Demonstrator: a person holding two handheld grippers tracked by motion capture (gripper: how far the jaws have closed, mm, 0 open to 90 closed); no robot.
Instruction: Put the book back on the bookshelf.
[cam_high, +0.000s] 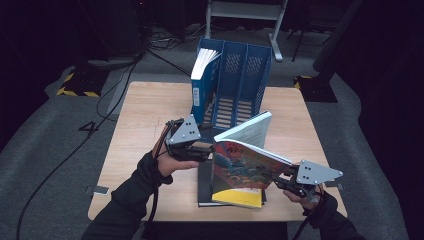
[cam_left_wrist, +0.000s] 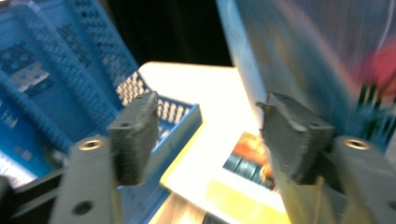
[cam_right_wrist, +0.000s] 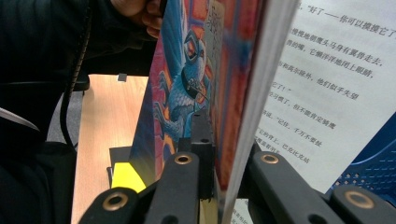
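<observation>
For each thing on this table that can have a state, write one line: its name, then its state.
Book: lifted off the table, tilted, fallen partly open.
Right gripper: shut on the book.
Left gripper: open, nothing between its jaws.
Blue rack: upright, one book in its left slot.
Flat book: lying closed on the table.

Left gripper (cam_left_wrist: 205, 135): jaws standing apart, nothing lying between the pads. Blue file rack (cam_left_wrist: 56, 88): rising at left behind the left jaw. Book (cam_left_wrist: 317, 60): cover blurring at right, just behind the right jaw. Table (cam_left_wrist: 205, 93): showing pale between them, a second book (cam_left_wrist: 243, 177) lying flat below.
</observation>
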